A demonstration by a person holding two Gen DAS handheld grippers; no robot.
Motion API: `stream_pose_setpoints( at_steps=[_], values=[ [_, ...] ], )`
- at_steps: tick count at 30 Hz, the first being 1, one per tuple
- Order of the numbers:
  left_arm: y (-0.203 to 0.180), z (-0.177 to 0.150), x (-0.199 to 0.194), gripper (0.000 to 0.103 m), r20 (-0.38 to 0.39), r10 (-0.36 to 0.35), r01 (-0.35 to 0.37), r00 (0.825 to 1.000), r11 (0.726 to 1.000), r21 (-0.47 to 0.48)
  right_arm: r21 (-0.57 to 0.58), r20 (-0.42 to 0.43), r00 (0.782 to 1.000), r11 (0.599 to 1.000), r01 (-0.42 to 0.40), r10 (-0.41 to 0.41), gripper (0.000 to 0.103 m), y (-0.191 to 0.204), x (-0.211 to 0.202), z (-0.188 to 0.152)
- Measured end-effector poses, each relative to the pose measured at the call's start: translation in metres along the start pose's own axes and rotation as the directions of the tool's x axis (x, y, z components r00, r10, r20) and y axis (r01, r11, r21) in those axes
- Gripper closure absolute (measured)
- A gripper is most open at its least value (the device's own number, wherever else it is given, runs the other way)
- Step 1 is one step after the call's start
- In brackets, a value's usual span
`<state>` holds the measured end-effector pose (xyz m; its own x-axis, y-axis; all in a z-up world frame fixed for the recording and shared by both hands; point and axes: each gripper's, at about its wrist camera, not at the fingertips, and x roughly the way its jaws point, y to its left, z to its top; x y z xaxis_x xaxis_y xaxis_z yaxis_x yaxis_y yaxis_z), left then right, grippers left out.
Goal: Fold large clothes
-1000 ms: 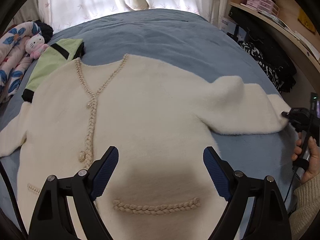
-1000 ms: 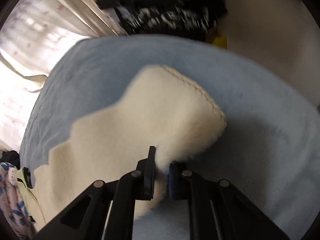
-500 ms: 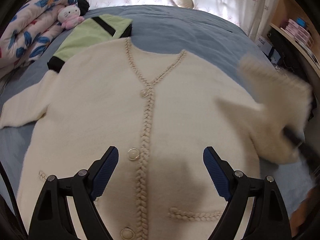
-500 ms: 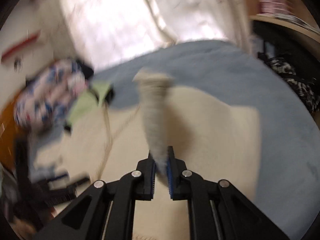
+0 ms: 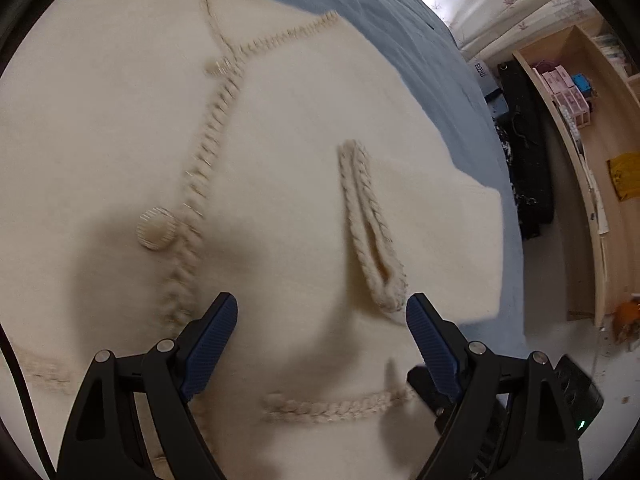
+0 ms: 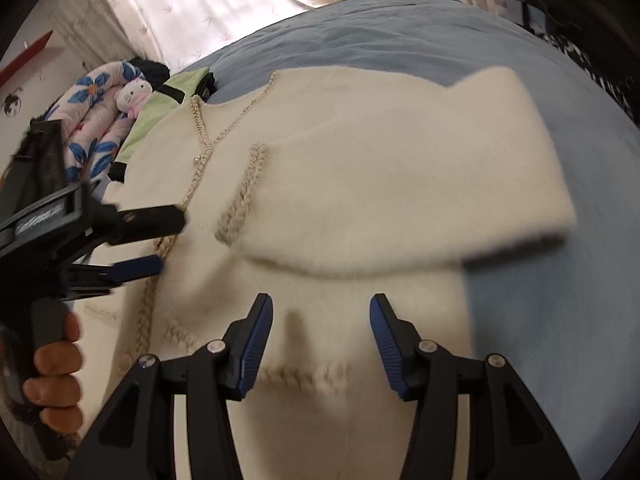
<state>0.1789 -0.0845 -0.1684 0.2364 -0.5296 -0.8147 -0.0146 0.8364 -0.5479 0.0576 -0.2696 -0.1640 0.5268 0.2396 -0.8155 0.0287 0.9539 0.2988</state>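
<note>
Since a second ago, the sleeve that my right claw was pinching out at the side of the bed has swung across and now lies folded over the chest of the cream cardigan, its braided cuff pointing toward the button band. My right claw's jaws are opening, with nothing between them, poised just above the hem. My left claw has dropped closer to the cloth, jaws wide apart and empty, over the pocket braid. The cardigan lies flat, face up, on the blue bed. The risk, as I judge it, is that the thick fuzzy sleeve springs back or slides off once released, since its fold looks puffy and lifted at the edge; a careless low pass could also drag it askew. The other sleeve is not yet folded. Near the collar sit a green garment, a plush toy and a floral quilt, crowding that far end.
</note>
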Motion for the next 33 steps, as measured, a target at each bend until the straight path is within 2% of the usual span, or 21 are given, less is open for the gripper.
stream_pose_setpoints(
  at_steps=[4, 5, 7, 8, 9, 11, 13, 14, 16, 18, 21, 24, 25, 27, 30, 32, 33],
  values=[
    [-0.008, 0.007, 0.022, 0.018, 0.003, 0.0, 0.0, 1.0, 1.0, -0.006, 0.01, 0.009, 1.0, 1.0, -0.007, 0.007, 0.052, -0.006, -0.005, -0.012],
    [-0.013, 0.01, 0.026, 0.022, 0.008, 0.003, -0.003, 1.0, 1.0, 0.003, 0.012, 0.008, 1.0, 1.0, -0.007, 0.007, 0.052, -0.005, -0.003, -0.012],
    [-0.023, 0.016, 0.033, 0.05, -0.002, -0.003, 0.003, 1.0, 1.0, 0.022, 0.012, -0.007, 1.0, 1.0, -0.006, 0.006, 0.052, -0.006, 0.0, -0.014],
    [-0.031, 0.019, 0.04, 0.085, -0.028, -0.013, 0.014, 1.0, 0.999, 0.042, 0.011, -0.008, 1.0, 1.0, -0.006, 0.006, 0.052, -0.007, 0.0, -0.015],
    [-0.038, 0.022, 0.044, 0.091, -0.055, -0.019, 0.022, 0.998, 0.998, 0.053, 0.008, -0.01, 1.0, 1.0, -0.006, 0.007, 0.052, -0.006, 0.001, -0.014],
    [-0.06, 0.031, 0.042, 0.092, -0.032, 0.044, -0.04, 0.999, 0.992, 0.116, 0.005, -0.011, 1.0, 1.0, -0.009, 0.009, 0.052, -0.008, 0.0, -0.015],
    [-0.093, 0.038, 0.029, 0.093, 0.036, 0.082, -0.088, 0.996, 0.968, 0.234, 0.01, -0.007, 1.0, 1.0, -0.01, 0.01, 0.052, -0.01, 0.0, -0.016],
    [-0.109, 0.043, 0.018, 0.093, 0.087, 0.093, -0.114, 0.992, 0.952, 0.285, 0.015, -0.002, 1.0, 1.0, -0.013, 0.013, 0.052, -0.012, 0.0, -0.017],
    [-0.144, 0.054, -0.014, 0.093, 0.226, 0.09, -0.173, 0.97, 0.91, 0.377, 0.019, 0.003, 1.0, 1.0, -0.011, 0.011, 0.052, -0.012, 0.001, -0.019],
    [-0.17, 0.064, -0.053, 0.093, 0.357, 0.048, -0.208, 0.933, 0.881, 0.426, 0.016, 0.007, 1.0, 1.0, -0.006, 0.006, 0.052, -0.012, 0.0, -0.02],
    [-0.179, 0.071, -0.099, 0.093, 0.49, 0.025, -0.273, 0.871, 0.855, 0.442, 0.023, 0.001, 1.0, 1.0, -0.001, 0.001, 0.052, -0.011, -0.001, -0.018],
    [-0.167, 0.077, -0.122, 0.092, 0.581, 0.075, -0.373, 0.81, 0.83, 0.414, 0.054, -0.009, 1.0, 0.999, -0.008, 0.008, 0.052, -0.017, -0.004, -0.011],
    [-0.158, 0.079, -0.126, 0.092, 0.589, 0.097, -0.393, 0.802, 0.828, 0.399, 0.062, -0.005, 1.0, 0.998, 0.001, -0.001, 0.052, -0.02, -0.006, -0.007],
    [-0.133, 0.087, -0.123, 0.092, 0.579, 0.157, -0.422, 0.8, 0.833, 0.358, 0.067, 0.012, 0.999, 0.997, 0.038, -0.038, 0.052, -0.026, -0.008, 0.003],
    [-0.093, 0.093, -0.12, 0.092, 0.543, 0.215, -0.429, 0.812, 0.85, 0.305, 0.029, 0.031, 0.988, 0.988, 0.15, -0.151, 0.052, -0.03, 0.002, 0.029],
    [-0.065, 0.098, -0.115, 0.092, 0.509, 0.241, -0.421, 0.826, 0.865, 0.272, -0.005, 0.03, 0.978, 0.978, 0.206, -0.206, 0.052, -0.031, 0.015, 0.044],
    [-0.054, 0.101, -0.11, 0.092, 0.502, 0.256, -0.423, 0.826, 0.87, 0.253, -0.023, 0.025, 0.971, 0.971, 0.239, -0.238, 0.052, -0.032, 0.025, 0.053]
  ],
)
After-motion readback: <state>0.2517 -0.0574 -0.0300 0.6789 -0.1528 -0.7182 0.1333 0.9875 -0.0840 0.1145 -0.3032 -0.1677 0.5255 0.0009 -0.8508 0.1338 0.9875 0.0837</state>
